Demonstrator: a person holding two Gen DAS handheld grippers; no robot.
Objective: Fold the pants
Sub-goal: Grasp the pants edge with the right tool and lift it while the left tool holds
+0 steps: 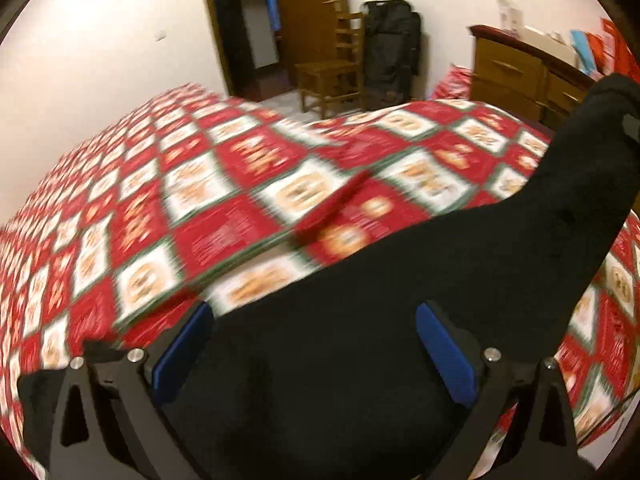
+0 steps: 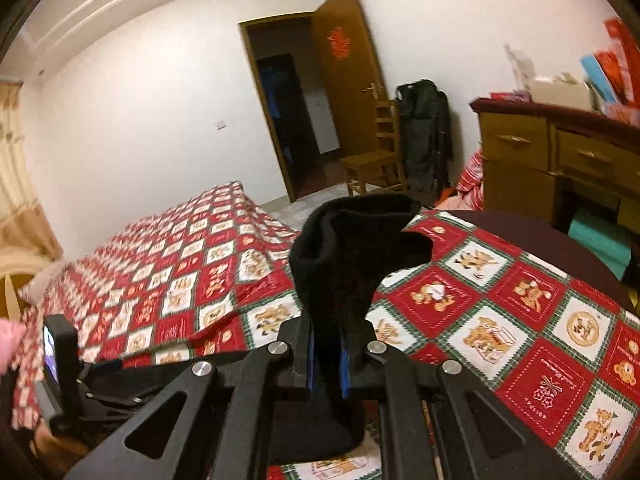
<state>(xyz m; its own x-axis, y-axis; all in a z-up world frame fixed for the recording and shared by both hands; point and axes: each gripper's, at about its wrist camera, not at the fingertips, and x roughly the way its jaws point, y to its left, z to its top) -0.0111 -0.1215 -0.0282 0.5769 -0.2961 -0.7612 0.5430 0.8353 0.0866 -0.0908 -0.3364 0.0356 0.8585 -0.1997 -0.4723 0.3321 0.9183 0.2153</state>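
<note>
Black pants (image 1: 400, 300) hang over a bed with a red and white teddy-bear quilt (image 1: 240, 200). In the left wrist view, my left gripper (image 1: 316, 344) stands open, its blue pads (image 1: 180, 352) wide apart, with the dark cloth spread loosely between them. From there the cloth rises to the upper right edge. In the right wrist view, my right gripper (image 2: 328, 360) is shut on a bunched fold of the pants (image 2: 352, 248), which sticks up above the fingers over the quilt (image 2: 500, 320). The left wrist view is blurred.
Beyond the bed stand a wooden chair (image 2: 372, 160), a black bag (image 2: 426, 136) and an open door (image 2: 344, 76). A wooden dresser (image 2: 540, 160) with boxes on top is at the right. A pink sleeve (image 2: 8, 340) shows at the left edge.
</note>
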